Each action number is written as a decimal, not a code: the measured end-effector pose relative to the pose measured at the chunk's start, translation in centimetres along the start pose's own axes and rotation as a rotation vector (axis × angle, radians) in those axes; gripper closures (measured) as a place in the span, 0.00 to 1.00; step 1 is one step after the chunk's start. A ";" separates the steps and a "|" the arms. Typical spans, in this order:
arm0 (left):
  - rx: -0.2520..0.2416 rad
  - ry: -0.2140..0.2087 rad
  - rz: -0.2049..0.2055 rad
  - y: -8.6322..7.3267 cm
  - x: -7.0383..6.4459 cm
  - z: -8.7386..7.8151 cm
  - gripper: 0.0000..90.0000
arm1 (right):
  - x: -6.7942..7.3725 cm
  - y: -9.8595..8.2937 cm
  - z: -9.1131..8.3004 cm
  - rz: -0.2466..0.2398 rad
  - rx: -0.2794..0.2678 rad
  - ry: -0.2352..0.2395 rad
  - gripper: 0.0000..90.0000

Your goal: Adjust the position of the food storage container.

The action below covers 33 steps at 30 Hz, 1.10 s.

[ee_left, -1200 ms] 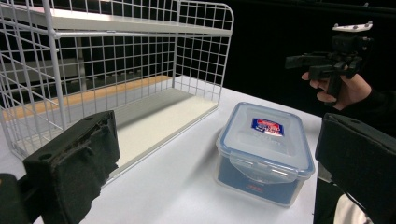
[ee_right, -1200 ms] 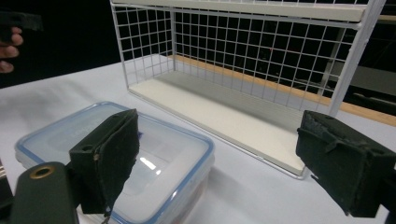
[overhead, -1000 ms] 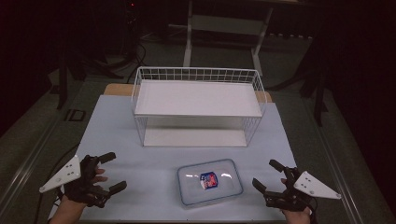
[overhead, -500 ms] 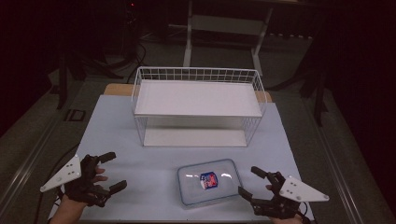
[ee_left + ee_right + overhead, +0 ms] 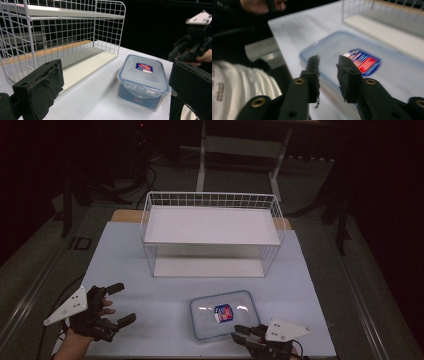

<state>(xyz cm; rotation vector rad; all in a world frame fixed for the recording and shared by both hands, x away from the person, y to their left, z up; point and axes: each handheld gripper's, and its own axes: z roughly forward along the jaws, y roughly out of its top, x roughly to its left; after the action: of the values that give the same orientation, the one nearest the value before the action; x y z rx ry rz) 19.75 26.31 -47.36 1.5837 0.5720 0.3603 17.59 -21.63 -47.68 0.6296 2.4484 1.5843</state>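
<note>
A clear plastic food box with a blue-rimmed lid and a red and blue label lies flat on the white table, near its front edge. My right gripper is at the box's near right corner. In the right gripper view its jaws stand a narrow gap apart over the lid's near edge, with nothing between them. My left gripper rests well to the left of the box. Its jaws are wide open and point at the box.
A white wire rack with two shelves stands at the back middle of the table, behind the box. The table's front edge runs just below both hands. A dark floor with cables surrounds the table.
My right gripper has moved left from the table's right side to the box's near corner, and its jaws have narrowed. The left gripper and the box have stayed put.
</note>
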 end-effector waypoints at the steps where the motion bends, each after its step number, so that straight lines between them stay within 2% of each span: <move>1: 0.002 0.000 0.003 0.0 0.0 0.0 0.00 | 0.1 -0.1 0.3 0.001 0.017 0.011 0.82; 4: 0.003 -0.002 0.004 0.0 0.0 0.0 0.00 | 0.2 -0.3 1.0 0.005 0.046 0.037 0.85; 7: 0.000 0.004 0.005 -0.1 0.1 0.0 0.00 | 0.5 -0.6 2.2 0.002 0.096 0.068 0.94; 11: 0.005 0.003 0.004 -0.1 0.1 0.0 0.00 | 0.7 -0.9 3.4 -0.002 0.150 0.100 1.00; 15: 0.005 0.001 0.005 -0.1 0.1 0.0 0.00 | 1.0 -1.1 4.2 -0.036 0.200 0.110 1.00; 17: 0.004 0.003 0.008 -0.1 0.0 0.0 0.00 | 1.0 -1.1 4.3 -0.042 0.204 0.111 1.00; 21: 0.007 0.001 0.012 -0.2 -0.1 0.1 0.00 | 0.8 -1.3 5.3 -0.045 0.248 0.094 1.00; 28: 0.013 -0.002 0.012 -0.2 0.0 0.1 0.00 | 0.7 -1.2 6.0 -0.064 0.253 0.107 1.00; 33: 0.009 -0.002 0.005 -0.3 0.0 0.1 0.00 | -0.1 -0.8 6.6 -0.071 0.251 0.102 1.00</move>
<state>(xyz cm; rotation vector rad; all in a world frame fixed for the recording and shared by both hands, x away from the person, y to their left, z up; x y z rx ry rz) 19.76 26.22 -47.63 1.5941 0.5681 0.3604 19.78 -16.48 -51.21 0.5009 2.7382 1.3257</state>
